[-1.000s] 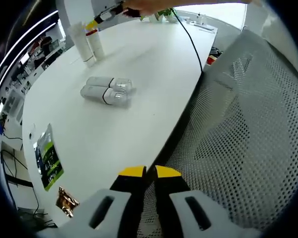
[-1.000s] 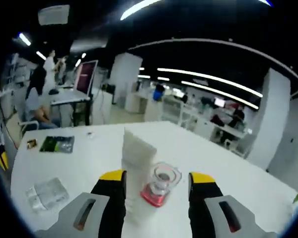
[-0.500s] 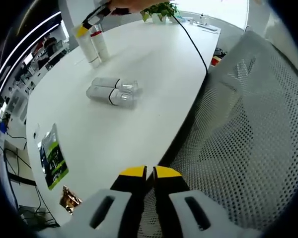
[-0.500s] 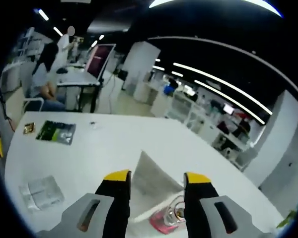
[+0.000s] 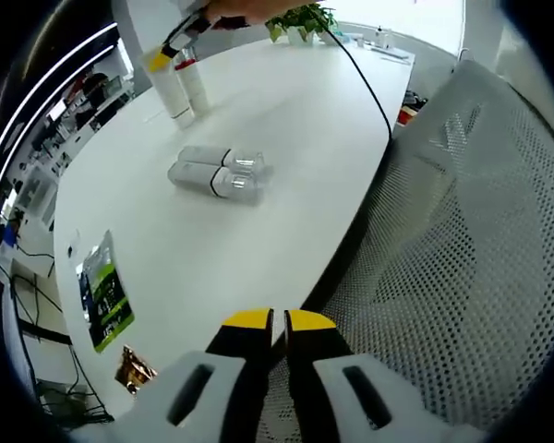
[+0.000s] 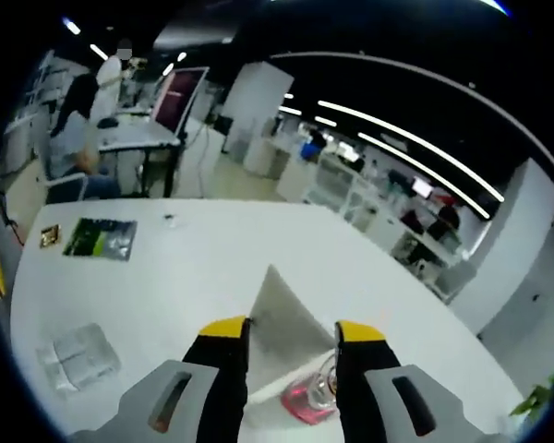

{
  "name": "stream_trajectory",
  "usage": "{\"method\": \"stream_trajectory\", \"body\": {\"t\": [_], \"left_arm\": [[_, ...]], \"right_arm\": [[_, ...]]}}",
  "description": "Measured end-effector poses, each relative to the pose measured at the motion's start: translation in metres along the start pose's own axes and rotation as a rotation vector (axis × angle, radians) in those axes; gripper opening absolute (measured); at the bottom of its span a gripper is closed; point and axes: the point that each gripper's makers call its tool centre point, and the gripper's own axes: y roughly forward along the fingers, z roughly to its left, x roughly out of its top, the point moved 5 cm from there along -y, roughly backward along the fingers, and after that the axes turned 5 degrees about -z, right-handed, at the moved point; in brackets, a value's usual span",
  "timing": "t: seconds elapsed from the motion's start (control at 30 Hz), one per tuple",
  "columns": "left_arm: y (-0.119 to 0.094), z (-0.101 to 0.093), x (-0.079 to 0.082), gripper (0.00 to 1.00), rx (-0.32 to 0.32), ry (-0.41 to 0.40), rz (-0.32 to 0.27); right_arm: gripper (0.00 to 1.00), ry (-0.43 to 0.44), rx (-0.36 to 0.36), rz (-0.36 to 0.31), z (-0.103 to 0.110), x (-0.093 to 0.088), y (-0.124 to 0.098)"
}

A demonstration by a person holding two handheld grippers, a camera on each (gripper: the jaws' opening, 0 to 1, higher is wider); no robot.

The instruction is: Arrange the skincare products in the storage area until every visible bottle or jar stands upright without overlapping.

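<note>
Left gripper view, left to right. A green packet [image 5: 104, 293] lies at lower left of the white table [image 5: 286, 120], with a small gold wrapper [image 5: 132, 369] below it. Two clear bottles [image 5: 218, 173] lie on their sides, touching, left of centre. At upper left, a white tube [image 5: 169, 90] and a red-capped bottle [image 5: 196, 85] stand close together; the right gripper [image 5: 180, 41] reaches them from the top edge. A mesh chair back [image 5: 452, 268] takes the right half. The left gripper [image 5: 269, 320] sits at bottom centre over the table edge, jaws nearly together, nothing between them.

Right gripper view. The two lying bottles appear at lower left, the packet at upper left. The jaws stand narrow at bottom centre, the tube's flat end between them; whether the pads press the tube, I cannot tell. The red-capped bottle is just right of the tube.

Judgement: step in hand is placing or steadying the tube upright. Next: release without tipping it into the red-capped bottle, then raise each lying bottle, set apart.
</note>
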Motion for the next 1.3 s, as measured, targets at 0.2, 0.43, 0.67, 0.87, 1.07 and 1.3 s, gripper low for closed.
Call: {"method": "stream_trajectory", "body": {"t": [0.2, 0.43, 0.67, 0.87, 1.07, 1.3], "left_arm": [[-0.002, 0.004, 0.001, 0.0, 0.023, -0.002, -0.01], [-0.004, 0.007, 0.002, 0.0, 0.045, -0.004, -0.013], [-0.003, 0.004, 0.001, 0.0, 0.042, 0.011, -0.004], [-0.003, 0.002, 0.0, 0.0, 0.034, 0.018, 0.008], [-0.005, 0.006, 0.0, 0.0, 0.048, 0.011, -0.003], [-0.005, 0.006, 0.002, 0.0, 0.067, 0.002, -0.005]], "right_arm": [[0.49, 0.002, -0.043, -0.041, 0.005, 0.023, -0.021], [0.38, 0.131, -0.011, -0.119, 0.064, 0.042, -0.063], [0.36, 0.31, 0.171, 0.023, 0.151, -0.007, -0.105], [0.35, 0.374, 0.199, 0.089, 0.178, -0.044, -0.132], [0.38, 0.486, 0.24, 0.173, 0.195, -0.069, -0.133], [0.35, 0.549, 0.256, 0.206, 0.209, -0.075, -0.115]]}}
